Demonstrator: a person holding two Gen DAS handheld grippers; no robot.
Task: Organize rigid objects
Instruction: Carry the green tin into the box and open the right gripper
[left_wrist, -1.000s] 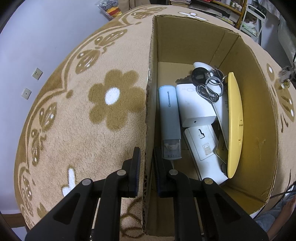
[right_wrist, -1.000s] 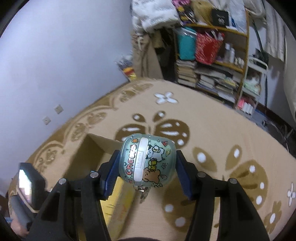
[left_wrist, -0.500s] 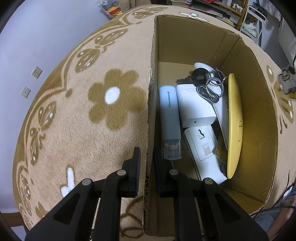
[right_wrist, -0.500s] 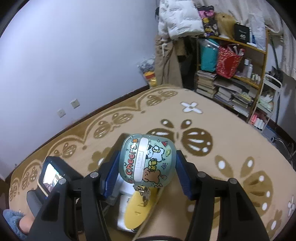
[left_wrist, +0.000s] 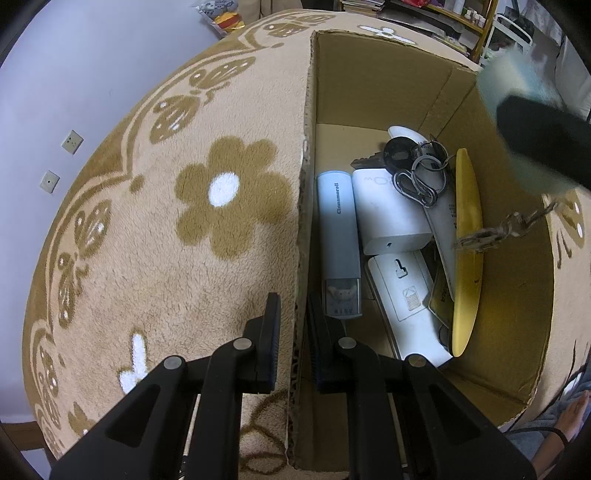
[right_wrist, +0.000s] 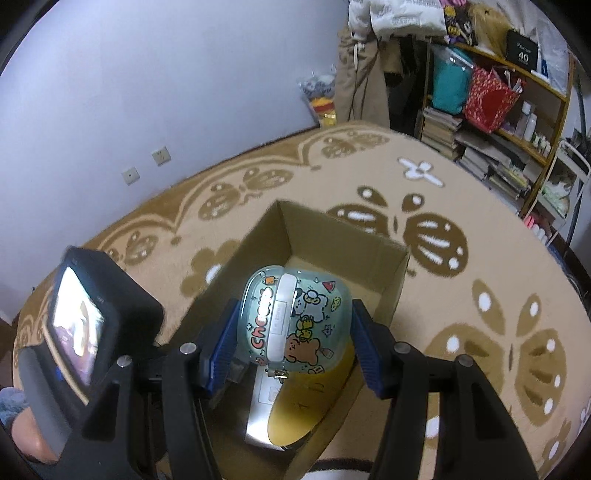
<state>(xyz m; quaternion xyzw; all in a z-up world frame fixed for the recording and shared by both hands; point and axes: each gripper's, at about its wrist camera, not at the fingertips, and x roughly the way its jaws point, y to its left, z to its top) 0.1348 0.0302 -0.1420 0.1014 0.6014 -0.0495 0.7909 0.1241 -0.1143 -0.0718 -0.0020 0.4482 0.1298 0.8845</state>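
My right gripper (right_wrist: 291, 328) is shut on a pale green earbud case (right_wrist: 295, 325) with cartoon stickers and a small chain, held above the open cardboard box (right_wrist: 332, 232). The case shows blurred at the upper right of the left wrist view (left_wrist: 509, 74), its chain (left_wrist: 495, 230) dangling over the box. My left gripper (left_wrist: 293, 332) is shut on the box's left wall (left_wrist: 304, 184). Inside lie a blue Cinnamoroll tube (left_wrist: 338, 236), a white charger block (left_wrist: 391, 218), a key ring (left_wrist: 417, 173), a yellow dish (left_wrist: 467, 251) and a white flat device (left_wrist: 406, 302).
The box stands on a beige rug with brown flowers (left_wrist: 225, 195). A wall with sockets (right_wrist: 160, 156) is behind. Shelves with books and bags (right_wrist: 480, 110) stand at the back right. The left gripper's camera body (right_wrist: 85, 325) shows at the left of the right wrist view.
My right gripper has carried the earbud case over the box, so the case and chain now show in the left wrist view. The left gripper has stayed clamped on the box wall.
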